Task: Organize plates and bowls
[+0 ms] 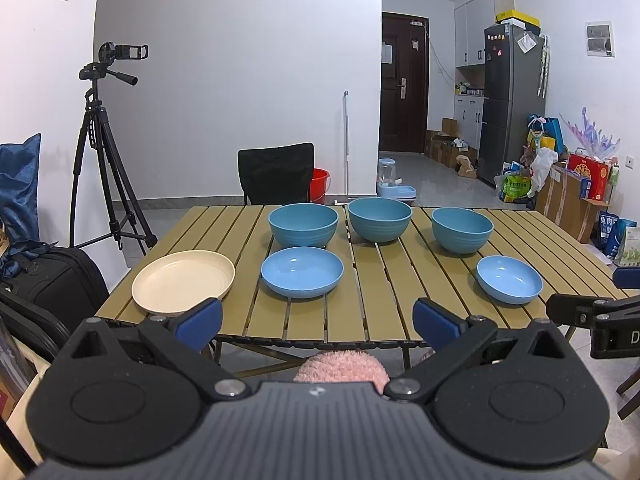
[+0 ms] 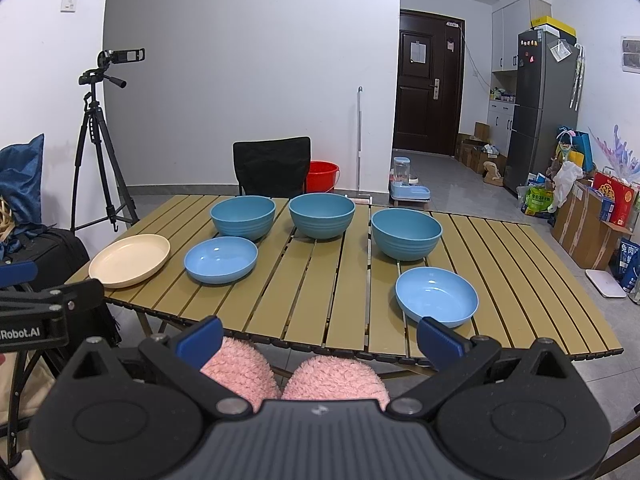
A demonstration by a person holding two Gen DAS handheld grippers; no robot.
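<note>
A slatted olive-tan folding table (image 1: 360, 304) is seen from both wrist cameras, and every dish is placed relative to it. Along the far edge of the table three deep teal ribbed bowls are lined up: a left teal bowl (image 1: 303, 225), a middle teal bowl (image 1: 379, 219) and a right teal bowl (image 1: 462, 229), each apart from its neighbour. Nearer the front edge, a shallow light-blue dish (image 1: 302, 271) is set just in front of the left teal bowl, and a second shallow light-blue dish (image 1: 509, 279) is set in front of the right teal bowl. A round cream plate (image 1: 183, 281) is laid at the table's front left corner, close to the edge. All six pieces are upright and empty, and none is stacked.

The left gripper (image 1: 318, 319) is held short of the table's front edge with its blue-padded fingers spread wide and nothing between them. The right gripper (image 2: 319, 336) is likewise held before the front edge, its jaws spread and empty; its right pad overlaps the near rim of the second light-blue dish in the picture, though contact cannot be judged from this angle. Pink fluffy fabric (image 2: 332, 376) is seen below the table's front edge, between the fingers.

Behind the table a black chair (image 1: 276, 172) is placed at the far edge.
</note>
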